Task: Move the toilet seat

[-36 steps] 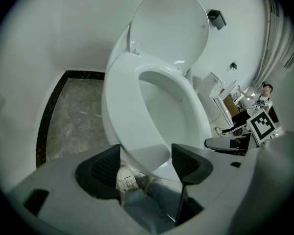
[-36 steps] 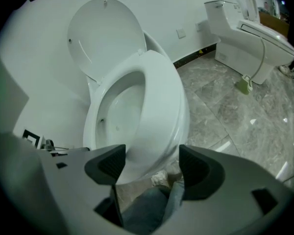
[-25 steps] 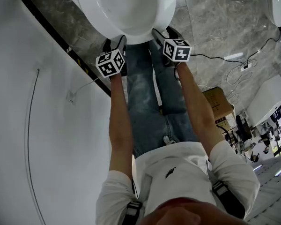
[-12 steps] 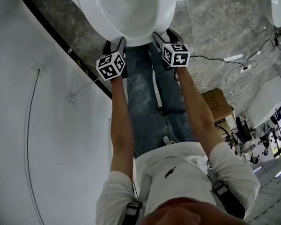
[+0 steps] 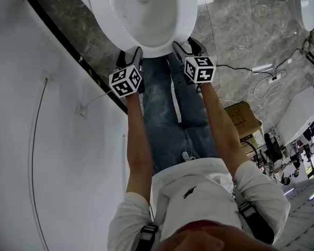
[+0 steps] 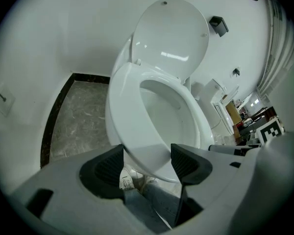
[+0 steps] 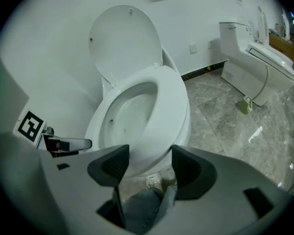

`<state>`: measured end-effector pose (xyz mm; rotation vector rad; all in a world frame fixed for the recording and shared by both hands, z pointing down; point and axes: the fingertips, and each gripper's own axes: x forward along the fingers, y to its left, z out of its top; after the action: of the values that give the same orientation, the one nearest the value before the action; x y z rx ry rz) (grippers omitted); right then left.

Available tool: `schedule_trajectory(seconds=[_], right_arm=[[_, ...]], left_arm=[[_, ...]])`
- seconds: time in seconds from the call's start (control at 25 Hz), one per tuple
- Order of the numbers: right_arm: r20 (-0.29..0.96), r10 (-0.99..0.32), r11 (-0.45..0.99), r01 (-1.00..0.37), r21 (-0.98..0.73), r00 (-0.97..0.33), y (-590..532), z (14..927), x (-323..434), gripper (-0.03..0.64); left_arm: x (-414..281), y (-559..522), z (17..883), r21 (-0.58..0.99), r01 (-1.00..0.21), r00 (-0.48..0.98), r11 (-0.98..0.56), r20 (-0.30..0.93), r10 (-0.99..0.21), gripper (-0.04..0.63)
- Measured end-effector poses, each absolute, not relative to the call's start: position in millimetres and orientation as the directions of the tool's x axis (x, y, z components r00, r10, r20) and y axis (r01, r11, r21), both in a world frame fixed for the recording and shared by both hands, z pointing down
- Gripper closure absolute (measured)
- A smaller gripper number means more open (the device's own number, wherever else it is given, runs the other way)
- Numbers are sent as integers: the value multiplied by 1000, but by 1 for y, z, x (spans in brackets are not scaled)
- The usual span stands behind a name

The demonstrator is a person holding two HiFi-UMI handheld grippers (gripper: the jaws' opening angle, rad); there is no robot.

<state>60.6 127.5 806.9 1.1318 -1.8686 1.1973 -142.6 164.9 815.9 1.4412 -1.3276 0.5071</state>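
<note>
Head view: toilet seat [image 5: 101,9] lies flat just ahead, long axis running from me; my left gripper [image 5: 130,54] and right gripper [image 5: 186,46], both gaping empty, sit equally near its front rim.

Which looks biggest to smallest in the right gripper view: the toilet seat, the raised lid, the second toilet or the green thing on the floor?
1. toilet seat, nearest the camera
2. raised lid, nearly alike, so unsure
3. second toilet, farther off
4. green thing
</note>
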Motion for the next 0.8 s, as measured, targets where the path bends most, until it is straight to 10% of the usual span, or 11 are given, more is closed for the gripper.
schedule_trajectory(seconds=[0.8], right_arm=[[787,-424,213,-894,-394,-448,117,737,62,327]], left_arm=[[-143,155,751,454,-874,303,174,787,-537,287]])
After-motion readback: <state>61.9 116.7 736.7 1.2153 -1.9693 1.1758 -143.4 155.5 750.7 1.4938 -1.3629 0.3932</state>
